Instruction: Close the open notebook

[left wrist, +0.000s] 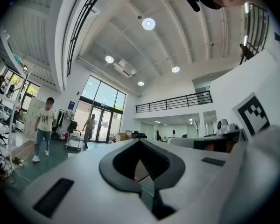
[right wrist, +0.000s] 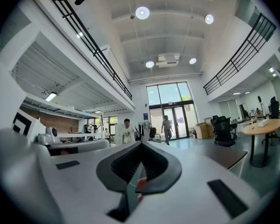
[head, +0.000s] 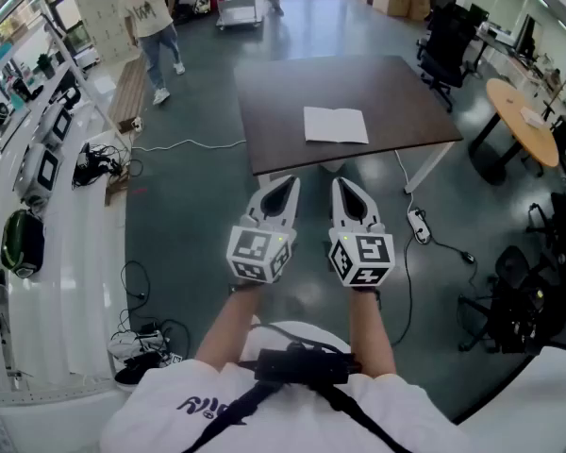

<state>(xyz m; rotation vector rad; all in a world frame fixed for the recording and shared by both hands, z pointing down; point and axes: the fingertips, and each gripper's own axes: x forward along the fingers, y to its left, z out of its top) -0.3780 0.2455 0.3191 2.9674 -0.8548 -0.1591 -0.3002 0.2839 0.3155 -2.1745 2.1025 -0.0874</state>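
An open white notebook (head: 335, 125) lies flat near the middle of a dark brown table (head: 274, 102) in the head view. My left gripper (head: 288, 183) and right gripper (head: 343, 185) are held side by side, level, just short of the table's near edge and apart from the notebook. Both have their jaws together with nothing between them. In the left gripper view the left gripper (left wrist: 140, 142) shows shut, and the right gripper (right wrist: 141, 143) looks the same in its own view. Neither gripper view shows the notebook.
A person (head: 151, 26) walks at the far left near a cart (head: 238, 8). Office chairs (head: 445, 50) and a round wooden table (head: 521, 121) stand to the right. Cables and a power strip (head: 419, 223) lie on the floor. White shelving (head: 38, 215) runs along the left.
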